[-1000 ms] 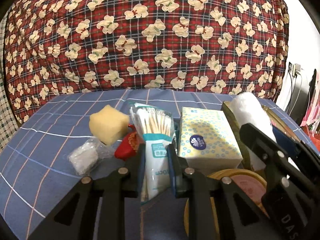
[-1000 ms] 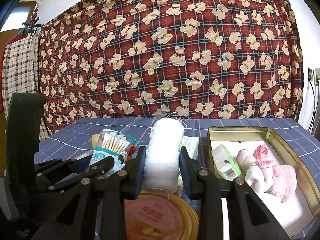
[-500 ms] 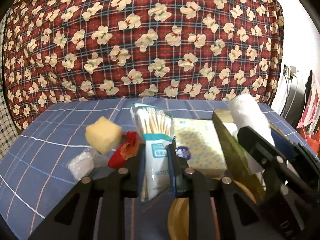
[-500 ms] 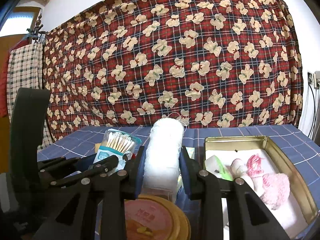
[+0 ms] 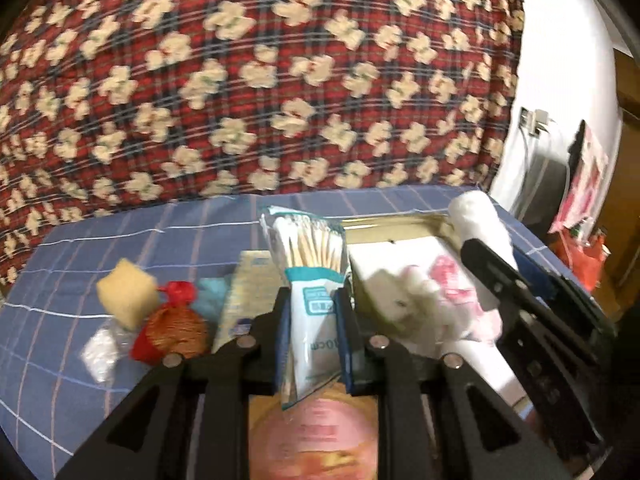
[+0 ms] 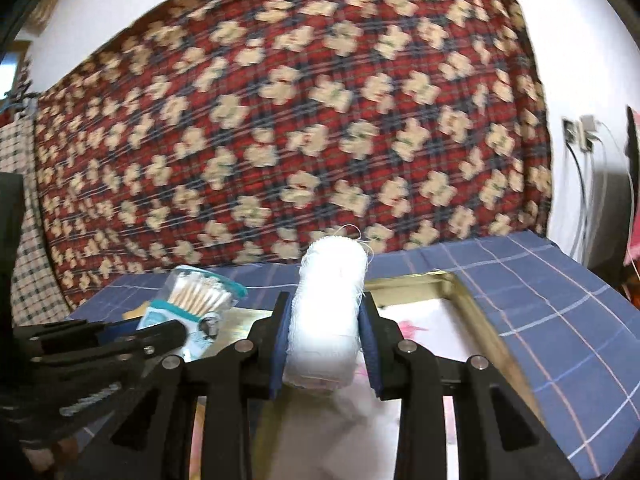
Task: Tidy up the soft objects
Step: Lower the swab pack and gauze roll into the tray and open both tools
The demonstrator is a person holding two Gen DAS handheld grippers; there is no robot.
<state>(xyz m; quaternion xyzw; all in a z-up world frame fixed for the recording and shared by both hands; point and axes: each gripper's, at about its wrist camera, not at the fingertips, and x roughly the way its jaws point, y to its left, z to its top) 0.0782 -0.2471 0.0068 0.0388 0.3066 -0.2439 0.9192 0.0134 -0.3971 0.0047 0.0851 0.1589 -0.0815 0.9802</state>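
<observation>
My left gripper is shut on a pack of cotton swabs, held upright above the table. My right gripper is shut on a white gauze roll, held over the open gold tin. The tin has a white lining and holds a white packet and pink and white soft items. The right gripper and gauze roll show at the right of the left wrist view. The swab pack shows at the left of the right wrist view.
On the blue checked tablecloth lie a yellow sponge, a red net bag, a clear wrapped white item and a tissue pack. A round lid lies under the left gripper. A bear-print blanket hangs behind.
Both grippers have moved right and forward with their loads. The tin's inside now shows in front of the left gripper, and the right gripper is over the tin.
</observation>
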